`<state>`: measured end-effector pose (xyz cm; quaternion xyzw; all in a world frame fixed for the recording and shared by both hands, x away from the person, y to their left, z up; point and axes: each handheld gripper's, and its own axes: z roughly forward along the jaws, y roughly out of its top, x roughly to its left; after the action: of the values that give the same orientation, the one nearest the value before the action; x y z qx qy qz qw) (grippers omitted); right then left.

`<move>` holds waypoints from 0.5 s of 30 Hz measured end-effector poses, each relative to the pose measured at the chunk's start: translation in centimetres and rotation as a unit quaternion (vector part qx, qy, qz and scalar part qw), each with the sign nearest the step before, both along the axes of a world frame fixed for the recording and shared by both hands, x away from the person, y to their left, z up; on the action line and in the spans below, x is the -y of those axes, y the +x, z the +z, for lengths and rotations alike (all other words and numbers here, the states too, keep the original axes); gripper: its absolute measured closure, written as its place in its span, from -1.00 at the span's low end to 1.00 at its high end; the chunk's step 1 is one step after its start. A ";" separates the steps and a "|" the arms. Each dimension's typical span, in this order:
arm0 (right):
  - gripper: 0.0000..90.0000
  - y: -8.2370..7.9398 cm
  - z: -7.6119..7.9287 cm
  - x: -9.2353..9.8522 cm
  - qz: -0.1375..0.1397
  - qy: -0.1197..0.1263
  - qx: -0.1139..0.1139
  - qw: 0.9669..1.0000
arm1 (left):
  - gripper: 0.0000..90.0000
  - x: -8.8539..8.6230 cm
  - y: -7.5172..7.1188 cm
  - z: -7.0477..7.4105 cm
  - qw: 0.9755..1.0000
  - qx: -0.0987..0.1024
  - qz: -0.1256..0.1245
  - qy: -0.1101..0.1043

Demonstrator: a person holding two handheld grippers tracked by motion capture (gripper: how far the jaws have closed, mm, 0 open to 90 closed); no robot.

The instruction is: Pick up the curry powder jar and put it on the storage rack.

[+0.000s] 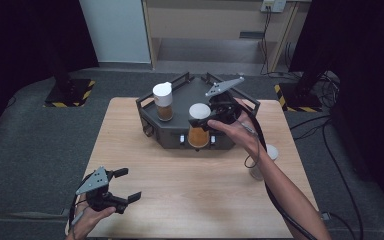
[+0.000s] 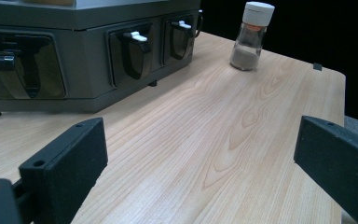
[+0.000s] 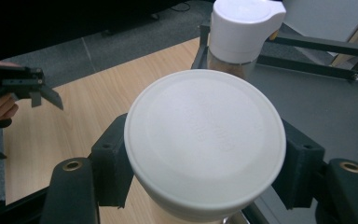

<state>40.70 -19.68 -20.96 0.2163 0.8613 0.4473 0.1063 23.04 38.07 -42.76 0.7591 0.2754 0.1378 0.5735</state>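
the right gripper (image 1: 211, 117) is clamping a clear spice jar with a white round lid and orange-brown powder (image 1: 198, 129), both black jaws pressing on opposite sides just under the lid. in the right gripper view the lid (image 3: 205, 142) is sitting squarely between the two pads, a grip that is likely keeping the jar upright and stopping it slipping down through the jaws. the jar is hanging at the front edge of the dark grey metal rack with raised rails (image 1: 180, 100), its base apparently clear of the rack floor, which suggests a transfer between rack and table is in progress.

a second jar with a white flip cap and brown contents (image 1: 163, 101) is standing upright on the rack, at its rear left. a third jar with a white cap and grey powder (image 2: 251, 35) is standing on the light wooden table (image 1: 180, 200), to the right of the rack and near the right forearm.

the left gripper (image 1: 125, 185) is resting low at the near left corner of the table, jaws spread wide and holding nothing, well apart from every jar, leaving the working area free.
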 end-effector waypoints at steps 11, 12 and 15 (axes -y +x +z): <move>-0.24 1.4 0.7 -1.3 -0.036 -0.005 0.003 0.999 | -0.97 0.0 0.0 0.0 1.000 -0.001 -0.002 0.001; -0.24 1.6 0.8 -1.4 -0.042 -0.004 0.002 0.999 | -0.97 0.0 0.0 0.0 1.000 -0.001 -0.002 0.001; -0.24 1.9 0.8 -1.7 -0.061 -0.004 0.004 0.998 | -0.97 0.0 0.0 0.0 1.000 -0.001 -0.002 0.000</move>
<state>42.60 -17.96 -20.15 0.2660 0.8478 0.4377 0.1373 23.06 38.12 -42.74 0.7600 0.2743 0.1362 0.5732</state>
